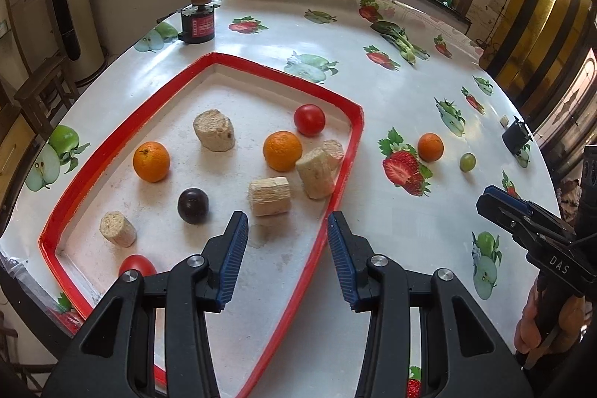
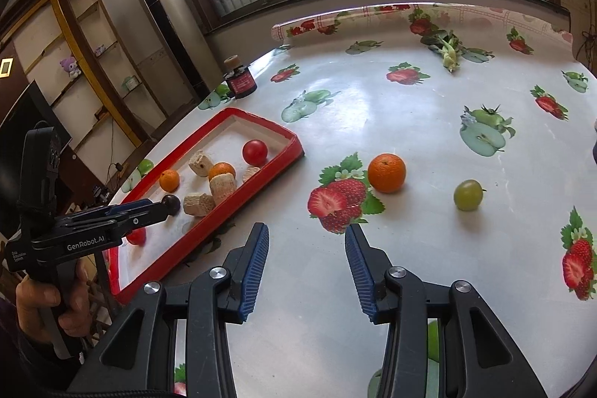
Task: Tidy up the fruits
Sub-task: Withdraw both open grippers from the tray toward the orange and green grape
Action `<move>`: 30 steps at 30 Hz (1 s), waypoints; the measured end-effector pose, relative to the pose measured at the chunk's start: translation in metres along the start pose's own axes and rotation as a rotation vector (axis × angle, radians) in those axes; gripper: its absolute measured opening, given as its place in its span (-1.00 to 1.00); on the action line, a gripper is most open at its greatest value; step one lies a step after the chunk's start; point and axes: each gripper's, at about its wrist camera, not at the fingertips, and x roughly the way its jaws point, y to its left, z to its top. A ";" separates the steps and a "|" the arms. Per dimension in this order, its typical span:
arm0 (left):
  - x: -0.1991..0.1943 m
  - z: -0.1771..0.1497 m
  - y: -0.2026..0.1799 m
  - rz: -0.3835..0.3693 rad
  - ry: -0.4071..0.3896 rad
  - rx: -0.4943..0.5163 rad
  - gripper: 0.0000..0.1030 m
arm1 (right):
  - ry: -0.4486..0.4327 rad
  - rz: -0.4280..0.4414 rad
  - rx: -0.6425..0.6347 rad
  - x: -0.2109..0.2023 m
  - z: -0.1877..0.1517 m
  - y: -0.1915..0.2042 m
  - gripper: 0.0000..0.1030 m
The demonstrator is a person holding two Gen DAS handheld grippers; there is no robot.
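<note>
The right hand-held gripper [image 2: 306, 241] hangs released and empty; the round orange mandarin [image 2: 386, 172] sits on the bench [image 2: 373, 122] ahead, slightly rightward, outside the red-rimmed tray [image 2: 238, 211], nearer it than the left.

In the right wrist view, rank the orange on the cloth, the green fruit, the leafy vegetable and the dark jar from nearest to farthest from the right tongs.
1. Orange, just ahead of the right tongs, slightly right.
2. Green fruit, further right; close to the orange's range, but a little farther.
3. Dark jar, far left, beyond the red tray.
4. Leafy vegetable, far edge, right of centre.
</note>
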 end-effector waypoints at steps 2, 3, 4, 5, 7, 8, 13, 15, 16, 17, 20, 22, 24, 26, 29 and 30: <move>0.001 0.000 -0.009 -0.014 0.004 0.017 -0.18 | -0.005 -0.014 0.015 -0.005 -0.003 -0.008 -0.12; 0.001 0.000 -0.014 -0.020 0.007 0.025 -0.18 | -0.006 -0.022 0.021 -0.007 -0.004 -0.012 -0.12; 0.002 -0.001 -0.020 -0.026 0.008 0.034 -0.18 | -0.009 -0.029 0.027 -0.010 -0.005 -0.015 -0.12; 0.002 -0.002 -0.024 -0.031 0.009 0.042 -0.18 | -0.013 -0.034 0.032 -0.013 -0.007 -0.019 -0.12; 0.002 -0.002 -0.034 -0.040 0.011 0.061 -0.18 | -0.016 -0.048 0.045 -0.018 -0.010 -0.027 -0.12; 0.002 -0.002 -0.038 -0.044 0.012 0.069 -0.18 | -0.017 -0.054 0.051 -0.020 -0.012 -0.031 -0.12; 0.003 0.000 -0.057 -0.056 0.015 0.100 -0.18 | -0.019 -0.082 0.086 -0.027 -0.017 -0.051 -0.12; 0.004 0.002 -0.063 -0.063 0.017 0.112 -0.18 | -0.020 -0.090 0.096 -0.029 -0.018 -0.056 -0.12; 0.005 0.002 -0.067 -0.064 0.017 0.118 -0.18 | -0.022 -0.093 0.098 -0.029 -0.019 -0.058 -0.12; 0.005 0.002 -0.070 -0.065 0.018 0.125 -0.18 | -0.024 -0.096 0.101 -0.030 -0.019 -0.060 -0.12; 0.008 0.003 -0.077 -0.072 0.020 0.137 -0.18 | -0.027 -0.101 0.108 -0.031 -0.019 -0.065 -0.12; 0.011 0.004 -0.081 -0.073 0.026 0.145 -0.18 | -0.026 -0.102 0.109 -0.031 -0.019 -0.067 -0.12; 0.014 0.006 -0.085 -0.078 0.030 0.149 -0.18 | -0.024 -0.105 0.109 -0.030 -0.018 -0.068 -0.12; 0.017 0.008 -0.089 -0.080 0.035 0.157 -0.18 | -0.021 -0.109 0.108 -0.028 -0.017 -0.071 -0.12; 0.022 0.009 -0.095 -0.088 0.041 0.165 -0.18 | -0.013 -0.111 0.106 -0.024 -0.014 -0.074 -0.12; 0.023 0.010 -0.096 -0.091 0.043 0.166 -0.18 | -0.009 -0.110 0.104 -0.021 -0.012 -0.075 -0.12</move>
